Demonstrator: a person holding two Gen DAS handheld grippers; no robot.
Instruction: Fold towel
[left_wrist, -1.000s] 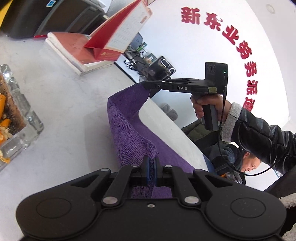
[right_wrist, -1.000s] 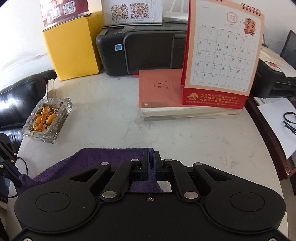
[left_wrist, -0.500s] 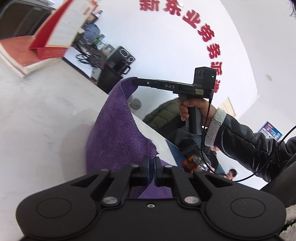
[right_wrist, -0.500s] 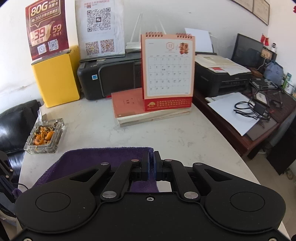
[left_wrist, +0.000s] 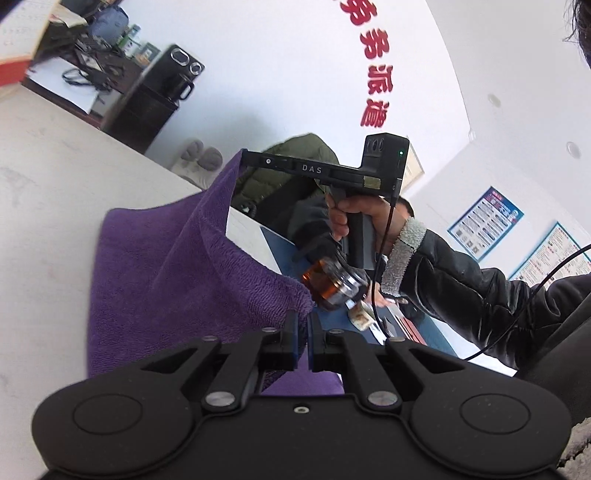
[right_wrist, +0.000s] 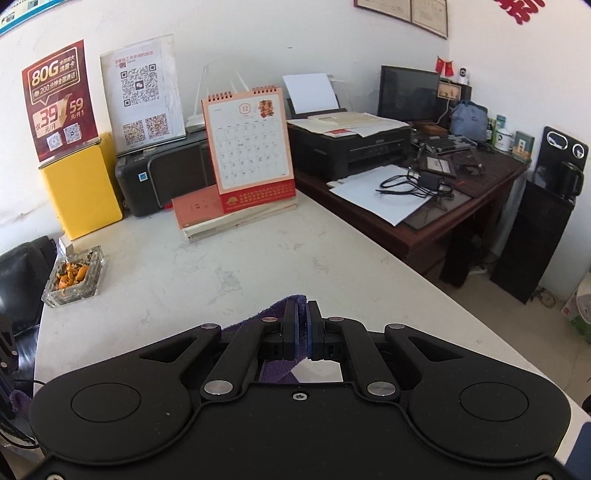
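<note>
Left wrist view shows the left gripper (left_wrist: 303, 325) clenched on one corner of the purple towel (left_wrist: 177, 273), whose lower part lies on the white surface (left_wrist: 48, 192) while its upper edge rises off it. Beyond the towel, the right gripper (left_wrist: 244, 158) pinches the opposite corner higher up, held by a hand (left_wrist: 364, 216) in a black sleeve. Right wrist view shows that gripper's pads closed on the towel corner, above the surface. Past the towel stand a calendar (right_wrist: 249, 147) on books and, to its left, a glass ashtray (right_wrist: 74, 277).
</note>
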